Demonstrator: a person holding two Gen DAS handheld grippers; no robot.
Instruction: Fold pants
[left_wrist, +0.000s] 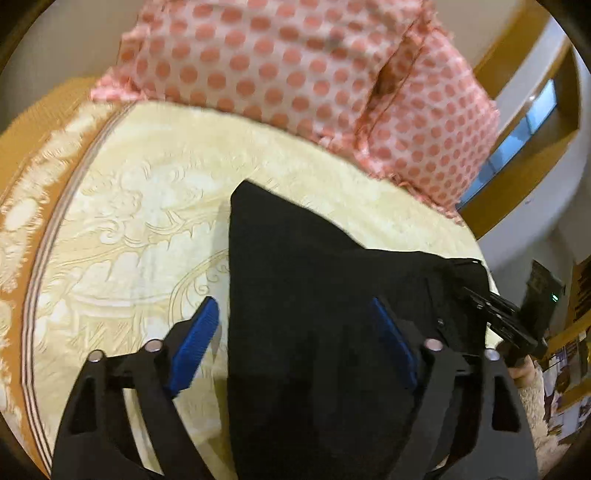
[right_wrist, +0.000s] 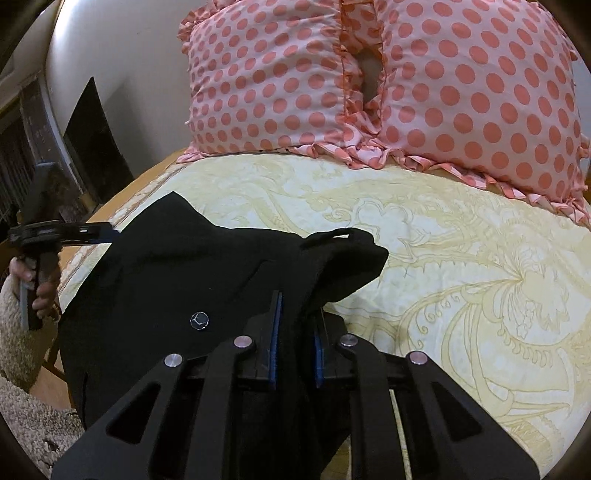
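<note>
While the right gripper (right_wrist: 295, 332) pinches a bunched fold of the black pants (right_wrist: 192, 280) between its blue pads, the garment lies spread on the cream bedspread (right_wrist: 461, 258), short of the two polka-dot pillows (right_wrist: 369, 85). Its long axis seems to run from the pillows back toward the person, though the near end drops out of both views. Off to the pants' left edge, the left gripper (left_wrist: 295, 347) stands open with nothing pressed between its pads (left_wrist: 195, 336); one pad hangs over bare bedspread, the other over black cloth, so the cloth's left edge runs straight between its jaws. That edge is what the next grip turns on, I judge: the left gripper is nearer to it and only needs to drop and close, then both can carry the fabric over together
</note>
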